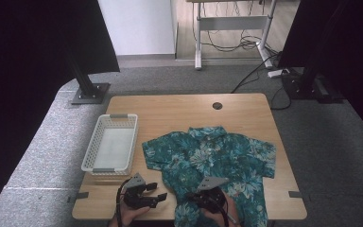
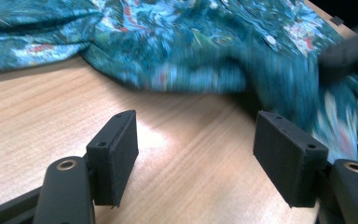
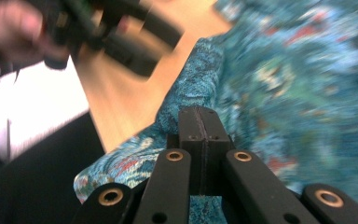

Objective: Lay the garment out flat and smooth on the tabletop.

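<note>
No text, label, brand or number can be read anywhere. The shirt (image 1: 212, 163) is covered by a floral print alone, without lettering. Nothing legible is carried by the white basket (image 1: 109, 147) or the table (image 1: 170, 113).

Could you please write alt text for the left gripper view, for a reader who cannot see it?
The left gripper holds its two black jaws wide open just above a bare wooden table, aimed at the crumpled near edge of a teal floral shirt. The shirt spreads across the top, and the far right is blurred.
</note>
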